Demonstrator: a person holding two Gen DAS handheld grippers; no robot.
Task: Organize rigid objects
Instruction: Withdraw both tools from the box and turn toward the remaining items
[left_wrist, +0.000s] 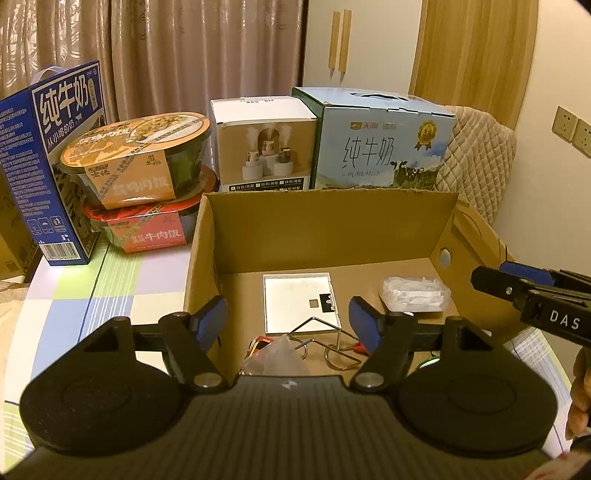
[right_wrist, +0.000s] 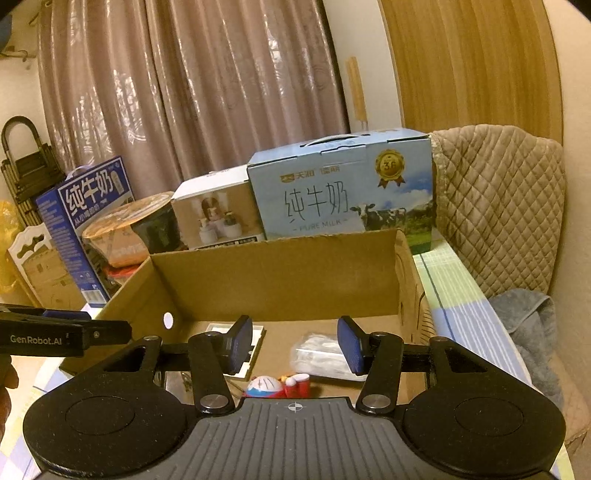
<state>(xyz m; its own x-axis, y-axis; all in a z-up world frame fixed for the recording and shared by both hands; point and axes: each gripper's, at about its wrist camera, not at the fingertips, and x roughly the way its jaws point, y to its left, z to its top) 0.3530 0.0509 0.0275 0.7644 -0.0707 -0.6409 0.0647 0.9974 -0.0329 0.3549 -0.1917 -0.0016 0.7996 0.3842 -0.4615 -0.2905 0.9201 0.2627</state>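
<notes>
Inside the cardboard box (left_wrist: 325, 229), a white tile (left_wrist: 301, 302), wire puzzle (left_wrist: 332, 343) and toy figure (right_wrist: 277, 386) lie gathered for tidiness; both the left gripper (left_wrist: 288, 321) and right gripper (right_wrist: 295, 347) hover spread, empty.

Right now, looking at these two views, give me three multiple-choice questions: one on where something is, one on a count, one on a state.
1. Where does the white square plate lie?
A. inside the cardboard box
B. on the light blue milk carton
C. on the bedspread

2. How many rice bowls stand stacked beside the box?
A. one
B. two
C. four

3. How are the jaws of the left hand-held gripper?
A. apart, empty
B. shut on the plate
C. shut on the wire puzzle

Answers: 1 A, it rests on the box floor; 2 B, an orange one sits atop a red one; 3 A, nothing between its blue pads.
</notes>
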